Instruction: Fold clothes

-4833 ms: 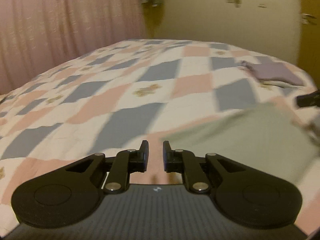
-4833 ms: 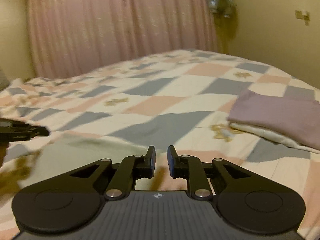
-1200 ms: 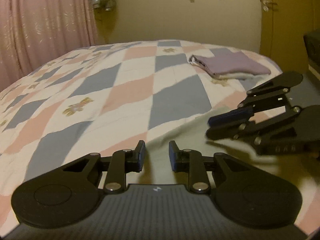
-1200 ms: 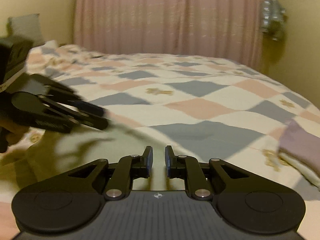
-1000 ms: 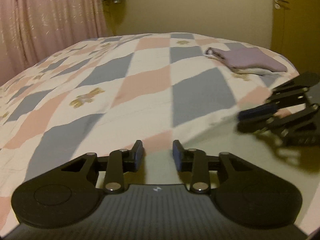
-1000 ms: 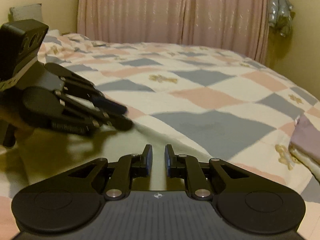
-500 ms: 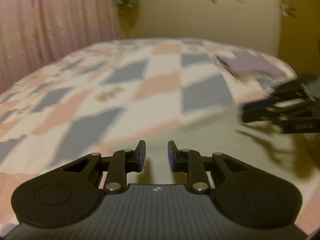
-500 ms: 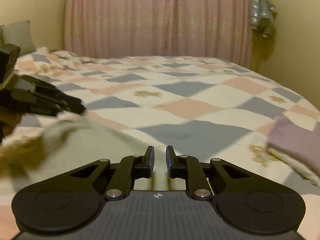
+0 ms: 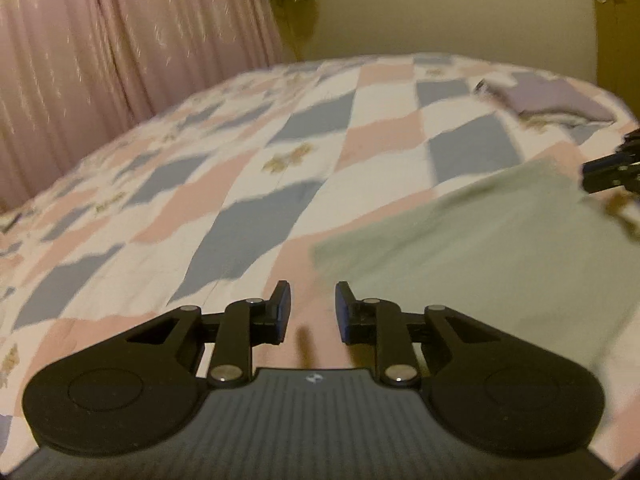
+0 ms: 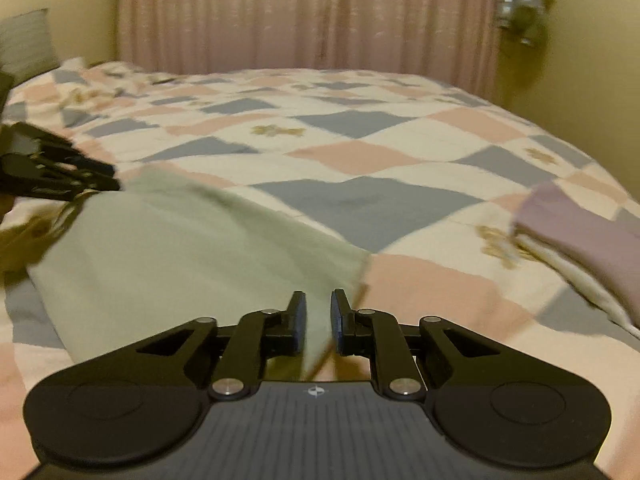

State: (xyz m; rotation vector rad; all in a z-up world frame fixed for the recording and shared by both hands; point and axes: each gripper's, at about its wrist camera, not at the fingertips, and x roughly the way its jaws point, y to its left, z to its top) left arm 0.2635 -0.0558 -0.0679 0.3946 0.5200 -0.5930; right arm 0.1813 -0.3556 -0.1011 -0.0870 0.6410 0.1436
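Both tools stood over the bed (image 9: pixel 248 216) with their jaws set narrow. The left tool (image 9: pixel 308 308) showed a clear gap between its pads, with only the quilt visible through it and nothing gripped; it sat just beside the near left corner of the pale green garment (image 9: pixel 480 264). The right tool (image 10: pixel 318 318) also showed a small gap. The right edge of that same garment (image 10: pixel 180 248) ran down between its pads, but the pads did not appear to press on the cloth, and motion blur prevented a firmer finding.

The pale green garment lay flat on the checked quilt as a roughly rectangular panel with fairly straight edges, between the two tools. In my judgement it had been folded at least in part; whether a further fold remained could not be settled from these views.

A folded lilac piece resting on a folded white piece formed a stack (image 10: pixel 580 236) near the right side of the bed, well apart from the green garment. I judged those two items complete.

Remaining work, as I judged it, was any final fold of the green garment and its transfer to the stack. No other unfolded clothing was in view.
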